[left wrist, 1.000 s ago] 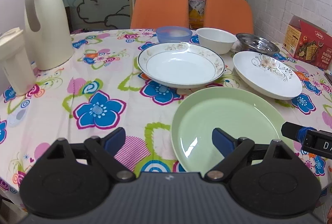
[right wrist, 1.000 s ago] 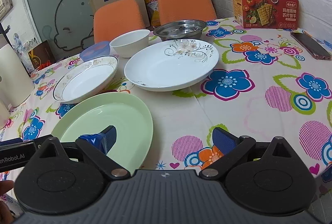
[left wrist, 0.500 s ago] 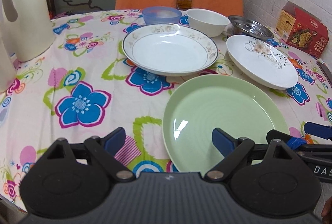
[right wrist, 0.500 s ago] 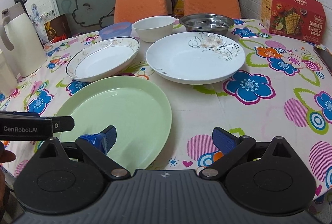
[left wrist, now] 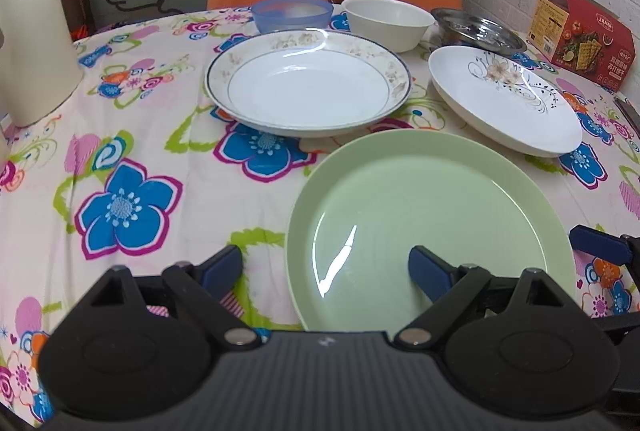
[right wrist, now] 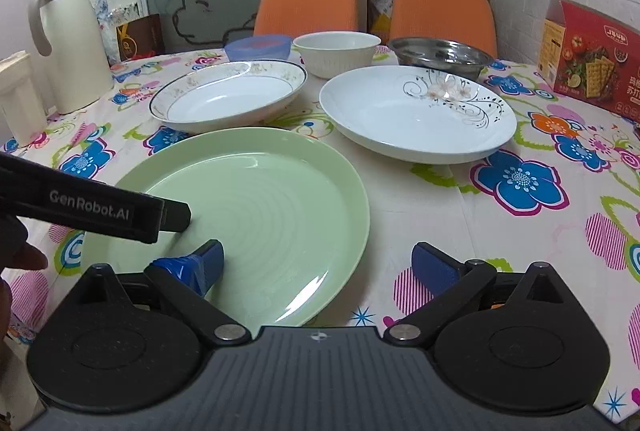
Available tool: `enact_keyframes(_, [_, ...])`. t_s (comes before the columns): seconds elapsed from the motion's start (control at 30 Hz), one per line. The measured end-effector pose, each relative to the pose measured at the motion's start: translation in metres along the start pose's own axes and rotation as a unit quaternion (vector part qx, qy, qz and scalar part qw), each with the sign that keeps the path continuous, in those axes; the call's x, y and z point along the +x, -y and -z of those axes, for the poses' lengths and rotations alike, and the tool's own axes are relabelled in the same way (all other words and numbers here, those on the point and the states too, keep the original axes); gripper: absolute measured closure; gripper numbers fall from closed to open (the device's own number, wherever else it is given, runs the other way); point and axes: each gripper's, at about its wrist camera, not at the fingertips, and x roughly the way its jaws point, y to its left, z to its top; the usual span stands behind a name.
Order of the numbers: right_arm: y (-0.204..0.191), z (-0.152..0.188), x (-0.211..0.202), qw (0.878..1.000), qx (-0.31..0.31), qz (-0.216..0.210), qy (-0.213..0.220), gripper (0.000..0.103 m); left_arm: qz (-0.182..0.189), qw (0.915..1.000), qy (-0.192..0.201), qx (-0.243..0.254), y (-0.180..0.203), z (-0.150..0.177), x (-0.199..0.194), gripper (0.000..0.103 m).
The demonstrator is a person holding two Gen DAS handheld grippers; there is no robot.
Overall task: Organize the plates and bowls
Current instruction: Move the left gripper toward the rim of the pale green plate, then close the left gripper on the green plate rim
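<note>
A large green plate [left wrist: 428, 215] [right wrist: 260, 207] lies nearest me on the flowered tablecloth. Behind it sit a gold-rimmed white deep plate [left wrist: 308, 87] [right wrist: 228, 99] and a white plate with a flower drawing [left wrist: 504, 103] [right wrist: 416, 119]. Further back stand a blue plastic bowl [left wrist: 292, 13], a white bowl [left wrist: 386, 23] [right wrist: 336, 53] and a steel bowl [left wrist: 478, 31] [right wrist: 440, 55]. My left gripper [left wrist: 324, 269] is open, astride the green plate's near left rim. My right gripper [right wrist: 320, 265] is open too, astride the plate's near right rim. Both hold nothing.
A cream thermos jug [left wrist: 32, 31] [right wrist: 76, 43] stands at the left of the table. A red cracker box [left wrist: 580, 35] [right wrist: 592, 59] is at the right by the brick wall. Two orange chairs [right wrist: 308, 5] stand behind the table. A hand [right wrist: 20, 259] shows at the left edge.
Both grippers have moved forward and lower toward the green plate, which now looks larger. The left gripper's body reaches further over the plate in the right wrist view. The dishes have not moved.
</note>
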Motion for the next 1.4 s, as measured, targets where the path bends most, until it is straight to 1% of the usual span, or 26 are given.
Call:
enact_keyframes(0.07, [-0.001,0.000,0.000,1.000,-0.002,0.002,0.004,0.014,0.001,1.0000,0.002,0.004,0.000,0.001,0.000,0.013])
enact_keyframes(0.17, [-0.006,-0.004,0.002,1.000,0.002,0.004,0.000,0.014,0.001,1.0000,0.005,0.005,0.000,0.001,0.000,0.013])
enact_keyframes(0.23, [-0.015,-0.003,0.004,1.000,-0.015,-0.020,0.004,0.014,0.002,1.0000,0.006,0.006,0.001,0.002,-0.001,0.015])
enact_keyframes(0.27, [-0.019,-0.003,0.005,0.999,-0.023,-0.030,0.007,0.014,0.003,1.0000,0.006,0.007,0.001,0.002,-0.001,0.017])
enact_keyframes(0.3, [-0.020,-0.002,0.005,0.999,-0.024,-0.030,0.010,0.014,0.006,0.9999,0.008,0.008,0.001,0.002,-0.002,0.020])
enact_keyframes(0.37, [-0.017,0.000,0.003,0.999,-0.027,-0.037,0.016,0.016,0.016,0.9997,0.011,0.012,0.002,0.003,-0.005,0.031])
enact_keyframes(0.43, [-0.013,0.003,0.001,0.998,-0.030,-0.042,0.021,0.016,0.019,0.9995,0.014,0.020,0.004,0.005,-0.007,0.036])
enact_keyframes(0.47, [-0.013,0.002,0.001,0.999,-0.027,-0.040,0.021,0.017,0.022,0.9993,0.017,0.025,0.005,0.006,-0.008,0.040])
enact_keyframes(0.5, [-0.014,0.002,0.002,0.999,-0.024,-0.034,0.021,0.017,0.020,0.9994,0.017,0.025,0.006,0.006,-0.008,0.040])
enact_keyframes(0.57, [-0.020,0.001,0.003,0.999,-0.020,-0.025,0.027,0.019,0.018,0.9995,0.018,0.018,0.005,0.005,-0.008,0.047])
enact_keyframes(0.6, [-0.022,0.002,0.003,0.999,-0.014,-0.018,0.030,0.019,0.016,0.9996,0.016,0.014,0.005,0.004,-0.008,0.049])
enact_keyframes(0.67, [-0.021,0.001,0.001,0.999,-0.007,-0.022,0.030,0.021,0.012,0.9997,0.014,0.016,0.004,0.003,-0.010,0.056])
enact_keyframes(0.77, [-0.024,-0.004,-0.008,0.999,0.011,-0.039,0.036,0.021,0.010,0.9998,0.017,0.009,-0.004,0.002,-0.020,0.057])
enact_keyframes(0.87, [-0.041,-0.010,-0.016,0.998,-0.006,-0.042,0.049,0.021,0.002,0.9994,0.034,0.007,-0.014,0.002,-0.038,0.057])
enact_keyframes(0.97, [-0.058,-0.012,-0.013,0.996,-0.005,-0.069,0.049,0.021,-0.022,0.9990,0.038,0.000,-0.033,0.006,-0.050,0.057])
enact_keyframes(1.13, [-0.093,-0.013,0.002,0.993,-0.025,-0.108,0.031,0.021,-0.059,0.9974,0.027,-0.031,-0.072,0.019,-0.054,0.057])
enact_keyframes(1.23, [-0.105,-0.015,0.009,0.993,-0.039,-0.112,0.023,0.021,-0.066,0.9963,0.023,-0.050,-0.088,0.020,-0.050,0.057])
enact_keyframes(1.4, [-0.104,-0.020,0.018,0.994,-0.036,-0.098,0.016,0.020,-0.052,0.9967,0.020,-0.059,-0.093,0.013,-0.035,0.057])
